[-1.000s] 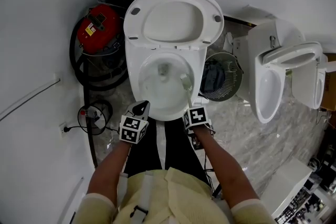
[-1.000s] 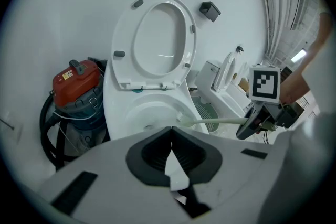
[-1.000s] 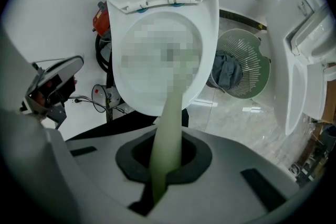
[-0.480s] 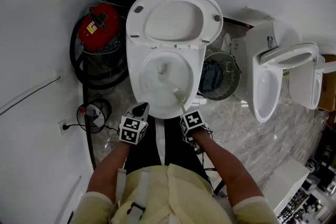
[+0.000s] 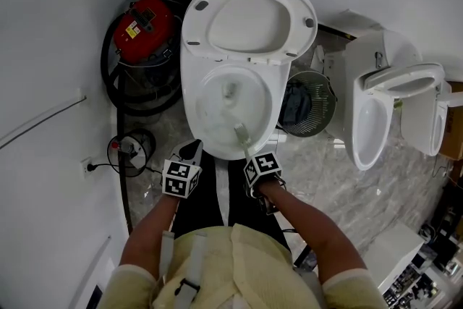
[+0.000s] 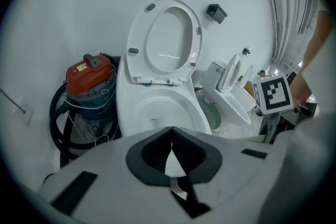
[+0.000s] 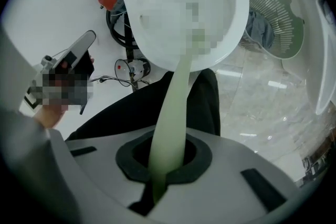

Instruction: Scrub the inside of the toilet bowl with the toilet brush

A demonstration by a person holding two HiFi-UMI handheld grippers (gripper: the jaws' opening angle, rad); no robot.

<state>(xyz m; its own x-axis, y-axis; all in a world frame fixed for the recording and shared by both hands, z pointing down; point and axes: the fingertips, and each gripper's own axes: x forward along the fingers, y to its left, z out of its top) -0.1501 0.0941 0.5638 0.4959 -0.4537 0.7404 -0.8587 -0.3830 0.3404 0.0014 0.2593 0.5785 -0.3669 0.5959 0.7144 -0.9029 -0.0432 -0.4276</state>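
The right tongs (image 5: 251, 155) swept the toilet brush (image 5: 241, 132) leftward across the toilet bowl (image 5: 190, 108).

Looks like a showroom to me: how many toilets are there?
2. One toilet directly ahead of the person, lid up; a second toilet to the right, past the wire basket. Others may sit outside the picture.

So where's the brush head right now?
In the head view the brush head sits inside the toilet bowl, against its near right wall, just ahead of the right gripper clamped on its handle.
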